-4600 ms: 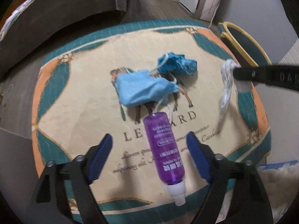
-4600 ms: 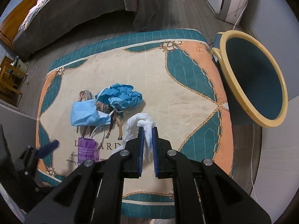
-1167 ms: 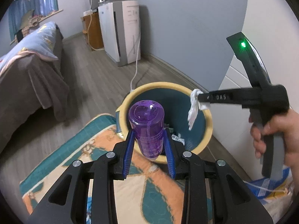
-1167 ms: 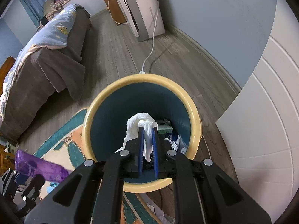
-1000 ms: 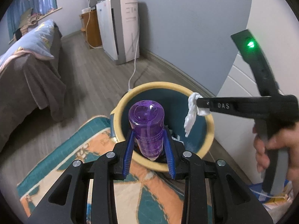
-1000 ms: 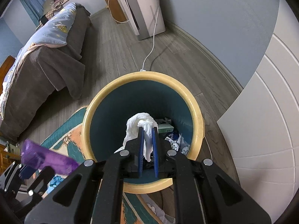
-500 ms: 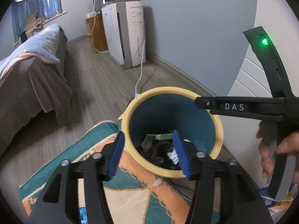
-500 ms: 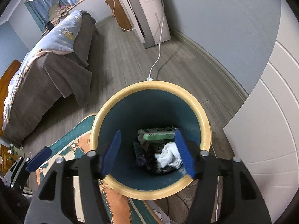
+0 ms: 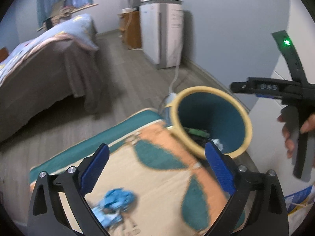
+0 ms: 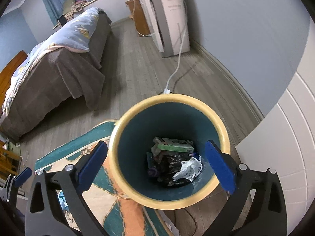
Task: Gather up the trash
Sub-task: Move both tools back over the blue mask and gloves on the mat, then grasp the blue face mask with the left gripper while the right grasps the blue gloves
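Note:
The teal bin with a yellow rim [image 10: 169,98] stands at the rug's corner. In it lie a green box [image 10: 175,145], a dark bag, a crumpled white tissue [image 10: 189,169] and a purple bottle end [image 10: 152,172]. My right gripper [image 10: 156,151] hangs above the bin, its jaws opening wide, nothing between them. My left gripper [image 9: 155,157] is over the patterned rug [image 9: 157,177], left of the bin [image 9: 208,89], jaws also opening and empty. Crumpled blue trash [image 9: 118,198] and a blue mask [image 9: 106,216] lie on the rug, blurred.
A bed with a brown cover [image 10: 59,68] fills the left. A white appliance [image 10: 169,15] stands by the far wall, its cable [image 10: 177,68] running to the floor behind the bin. A white panelled wall [image 10: 285,157] is right of the bin. A hand [image 9: 289,135] holds the right gripper.
Both grippers have opened: the purple bottle left the left one, the white tissue left the right one, and both lie in the bin. The left gripper has swung away over the rug.

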### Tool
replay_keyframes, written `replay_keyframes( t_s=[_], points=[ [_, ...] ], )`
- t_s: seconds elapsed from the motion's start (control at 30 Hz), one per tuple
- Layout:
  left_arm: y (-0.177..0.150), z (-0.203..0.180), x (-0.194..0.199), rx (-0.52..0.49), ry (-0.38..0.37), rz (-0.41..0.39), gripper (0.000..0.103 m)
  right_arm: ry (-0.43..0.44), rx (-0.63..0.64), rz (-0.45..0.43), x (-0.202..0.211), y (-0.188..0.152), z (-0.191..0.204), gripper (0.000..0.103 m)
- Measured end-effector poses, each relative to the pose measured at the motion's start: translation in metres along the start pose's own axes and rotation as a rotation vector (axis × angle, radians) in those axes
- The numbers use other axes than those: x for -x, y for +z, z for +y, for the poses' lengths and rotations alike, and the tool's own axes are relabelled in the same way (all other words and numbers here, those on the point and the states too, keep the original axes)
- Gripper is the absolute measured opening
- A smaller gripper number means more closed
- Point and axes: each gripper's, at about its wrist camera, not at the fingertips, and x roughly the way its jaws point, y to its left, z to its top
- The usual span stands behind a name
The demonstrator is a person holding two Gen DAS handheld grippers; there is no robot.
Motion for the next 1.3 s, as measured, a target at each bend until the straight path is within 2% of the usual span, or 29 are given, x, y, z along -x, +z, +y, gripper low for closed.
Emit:
replay_keyframes(
  t_s=[0.23, 0.47, 0.67, 0.93, 1.03, 1.2, 1.3],
  points=[
    [-0.027, 0.073, 0.031, 0.092, 0.120, 0.039, 0.097, 0.016, 0.084, 0.009, 0.007, -0.007, 0.053, 0.097],
    [-0.058, 0.111, 0.054, 0.112, 0.196, 0.034, 0.098, 0.087, 0.131, 0.045, 0.010, -0.023, 0.104, 0.097],
    [-0.079, 0.133, 0.040, 0.190, 0.190, 0.082, 0.098, 0.095, 0.229, 0.072, 0.004, -0.039, 0.145, 0.097],
    [-0.089, 0.144, 0.029, 0.189, 0.192, 0.097, 0.098, 0.086, 0.323, 0.098, -0.010, -0.052, 0.176, 0.097],
    [-0.091, 0.146, 0.026, 0.180, 0.189, 0.108, 0.098, 0.090, 0.335, 0.127, -0.021, -0.060, 0.182, 0.097],
    [-0.091, 0.150, 0.029, 0.149, 0.191, 0.081, 0.098, 0.087, 0.392, 0.186, -0.043, -0.080, 0.196, 0.097],
    [-0.096, 0.153, 0.026, 0.129, 0.199, 0.100, 0.098, 0.076, 0.445, 0.217, -0.054, -0.094, 0.205, 0.097]
  ],
)
